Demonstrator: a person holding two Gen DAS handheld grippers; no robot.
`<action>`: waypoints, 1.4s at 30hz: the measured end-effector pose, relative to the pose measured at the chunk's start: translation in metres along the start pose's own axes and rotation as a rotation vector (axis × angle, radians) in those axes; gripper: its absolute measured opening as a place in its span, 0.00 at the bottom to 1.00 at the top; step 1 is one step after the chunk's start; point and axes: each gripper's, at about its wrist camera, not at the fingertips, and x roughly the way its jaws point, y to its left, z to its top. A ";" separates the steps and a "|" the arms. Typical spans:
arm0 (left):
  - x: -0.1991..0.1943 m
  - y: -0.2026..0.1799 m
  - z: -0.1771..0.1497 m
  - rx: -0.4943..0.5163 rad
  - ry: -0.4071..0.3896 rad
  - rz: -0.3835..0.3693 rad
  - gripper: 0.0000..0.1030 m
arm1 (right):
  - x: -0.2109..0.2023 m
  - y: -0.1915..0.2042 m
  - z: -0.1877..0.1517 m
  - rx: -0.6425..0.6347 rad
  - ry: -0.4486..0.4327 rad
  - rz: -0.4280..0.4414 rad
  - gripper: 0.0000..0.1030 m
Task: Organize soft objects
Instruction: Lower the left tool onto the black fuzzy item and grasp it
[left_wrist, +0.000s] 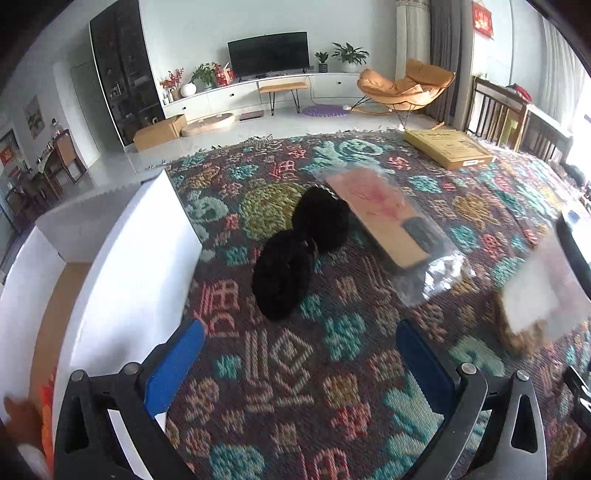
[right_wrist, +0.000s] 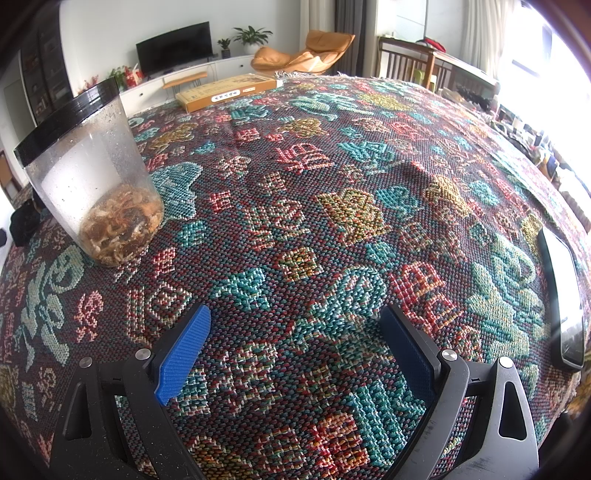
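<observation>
On patterned woven cloth, centre of the left wrist view: black fluffy item, two rounded lobes, not yet collected.

Item lies just beside the white box at left of frame, whose brown interior shows something orange at lower left, so sorting appears begun, with this piece left. Left gripper spread wide, empty, low in frame and short of the fluff. Right gripper likewise spread, empty, over bare cloth. Also listed: clear crinkled plastic packet with pink-printed card, right of the fluff; clear plastic jar, black rim, dried brownish contents, upper left of the right wrist view; flat yellow cardboard box, far edge.
</observation>
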 end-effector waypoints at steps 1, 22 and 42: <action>0.014 0.001 0.011 0.015 0.019 0.018 1.00 | 0.000 0.000 0.000 0.000 0.000 0.000 0.92; -0.037 0.008 -0.049 -0.030 0.133 -0.093 0.29 | 0.000 0.000 0.000 0.000 0.000 0.000 0.92; -0.027 0.008 -0.121 -0.071 0.051 -0.066 1.00 | 0.000 0.000 0.000 0.000 0.000 0.000 0.92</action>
